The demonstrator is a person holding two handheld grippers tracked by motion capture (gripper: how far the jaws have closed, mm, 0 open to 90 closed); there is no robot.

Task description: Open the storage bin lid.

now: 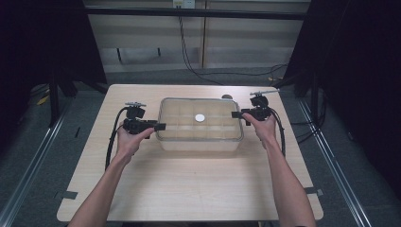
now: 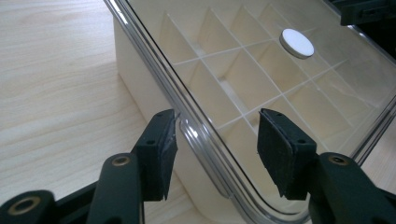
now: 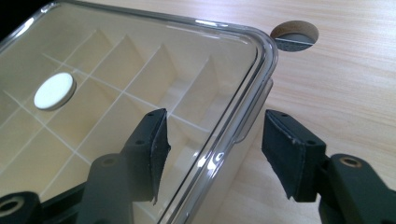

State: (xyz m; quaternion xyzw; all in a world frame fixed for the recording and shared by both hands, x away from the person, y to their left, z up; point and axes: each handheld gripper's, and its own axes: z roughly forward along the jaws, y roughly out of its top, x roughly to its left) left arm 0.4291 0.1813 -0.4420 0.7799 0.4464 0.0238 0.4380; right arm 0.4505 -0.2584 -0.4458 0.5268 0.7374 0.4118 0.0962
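High view findings: one compartment box, cream-bodied with a clear lid, stands at mid-table, slightly toward the far edge; one white round disc sits at the centre of that lid; the dividers beneath mark out twelve cells as far as can be counted, all apparently empty. One left gripper is at the box's left end and one right gripper at its right end, each held in a hand.

Left gripper view: jaws stand moderately wide and straddle the lid rim; one pad seems just to meet the lid's edge, the other pad clear above the lid; no grip made. Right gripper view: jaws likewise part-open, one over the lid, one outside the rim, neither pressing.

Judgement: the step in hand appears to be taking hold of the lid at both ends; it would be done well by seating both rims deep between the pads, closing together, and lifting level so the disc does not slide.

One wooden table; one round cable hole near the box's far right corner.
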